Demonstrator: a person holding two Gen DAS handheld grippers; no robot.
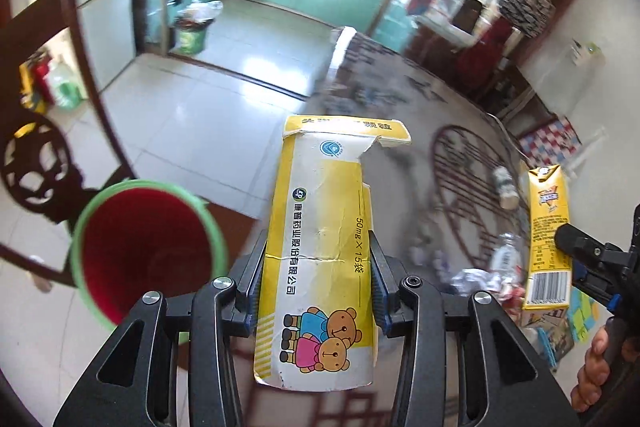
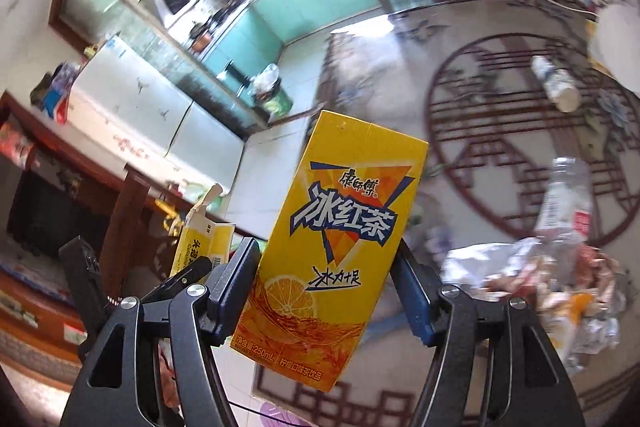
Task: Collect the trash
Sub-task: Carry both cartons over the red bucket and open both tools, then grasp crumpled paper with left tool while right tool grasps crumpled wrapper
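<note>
Left gripper: both pads clamped on the sides of a flattened yellow-and-white medicine box, bear cartoon near the bottom, torn flap at 12 o'clock. Box stands up between the fingers, held in the air above the floor.

Right gripper: pads clamped on a yellow iced tea carton, held by its two narrow sides, tilted slightly toward 1 o'clock, off the floor.

Left wrist only:
- red bin with a green rim at 9 o'clock of the box, mouth open to the camera, just beside the left finger.
- tea carton again at 3 o'clock, back face with barcode, right gripper's black finger on it, and a person's hand at 4 o'clock on the handle.
- dark carved chair at 9–10 o'clock; a second, green bin stuffed with bags, far off at 11 o'clock in the kitchen doorway.

Right wrist only:
- printed front of the tea carton.
- medicine box edge-on at 9 o'clock, left gripper's black body below it.
- trash heap at 3–4 o'clock: crumpled foil and wrappers, a clear plastic bottle lying in it.
- another small bottle lying on the patterned rug at 1–2 o'clock, well apart from the heap.

Both views blurred at the edges; labels on the bottles unreadable.
</note>
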